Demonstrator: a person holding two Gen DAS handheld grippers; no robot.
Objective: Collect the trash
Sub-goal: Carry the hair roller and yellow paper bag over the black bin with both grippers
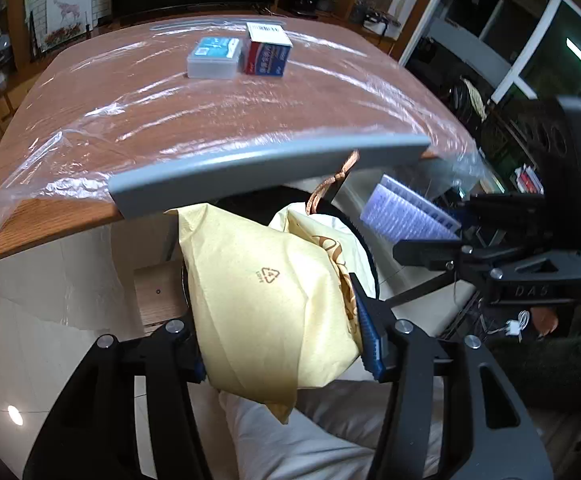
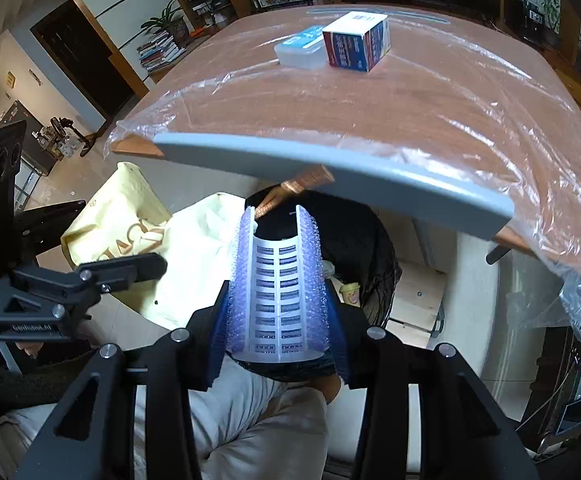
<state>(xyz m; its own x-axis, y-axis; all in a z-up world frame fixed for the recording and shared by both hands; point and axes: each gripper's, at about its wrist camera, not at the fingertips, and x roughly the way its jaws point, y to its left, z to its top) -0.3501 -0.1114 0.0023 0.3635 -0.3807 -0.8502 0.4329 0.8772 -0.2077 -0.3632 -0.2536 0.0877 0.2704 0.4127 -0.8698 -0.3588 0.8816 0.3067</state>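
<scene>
My left gripper is shut on a pale yellow plastic bag, held below the table's front edge; the bag also shows in the right wrist view. My right gripper is shut on a white card edged with purple foam strips, held over a black bin. That card also shows in the left wrist view. A copper-coloured cord hangs by the bin's far rim.
A wooden table under clear plastic film has a grey bar along its front edge. On it stand a clear plastic box and a red-and-blue carton. A small cup lies inside the bin.
</scene>
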